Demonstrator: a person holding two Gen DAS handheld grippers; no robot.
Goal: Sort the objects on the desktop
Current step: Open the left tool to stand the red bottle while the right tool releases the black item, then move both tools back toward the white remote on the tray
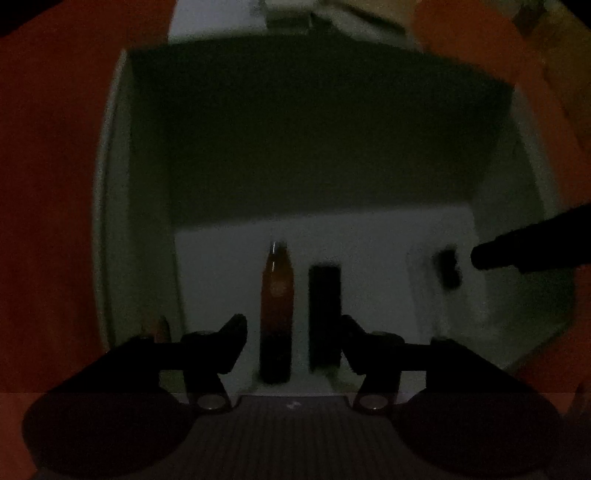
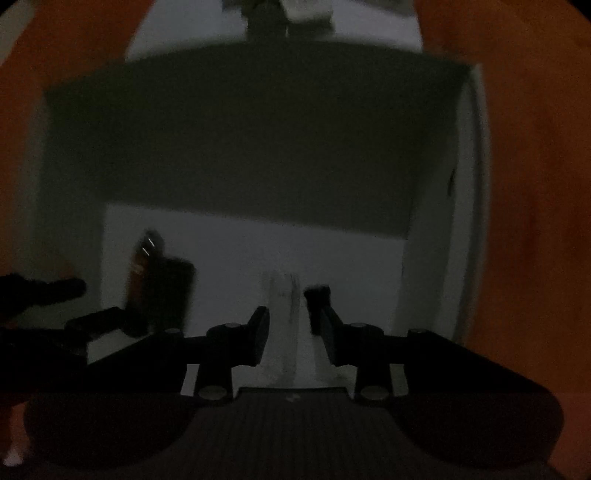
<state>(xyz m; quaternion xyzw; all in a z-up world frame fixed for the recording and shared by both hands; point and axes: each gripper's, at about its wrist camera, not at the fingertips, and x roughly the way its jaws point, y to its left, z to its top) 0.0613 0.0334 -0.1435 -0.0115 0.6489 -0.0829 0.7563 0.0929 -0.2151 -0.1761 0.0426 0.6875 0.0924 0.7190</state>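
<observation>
An orange tabletop (image 1: pixel 44 184) surrounds the scene on both sides, lit warmer than the rest; in the right wrist view it shows again (image 2: pixel 535 184). Past the far edge lies a pale surface (image 2: pixel 166 37) with some blurred, boxy clutter (image 2: pixel 295 11) too dim to make out.

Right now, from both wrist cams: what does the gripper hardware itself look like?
Dim footage. Both the left gripper and right gripper look alike: black, angular fingers on black linkage arms, round silver pivot bolts at the base, and a grey ribbed plate with a small white mark between two dark rounded housings. No cables, sleeves or hands visible.
</observation>
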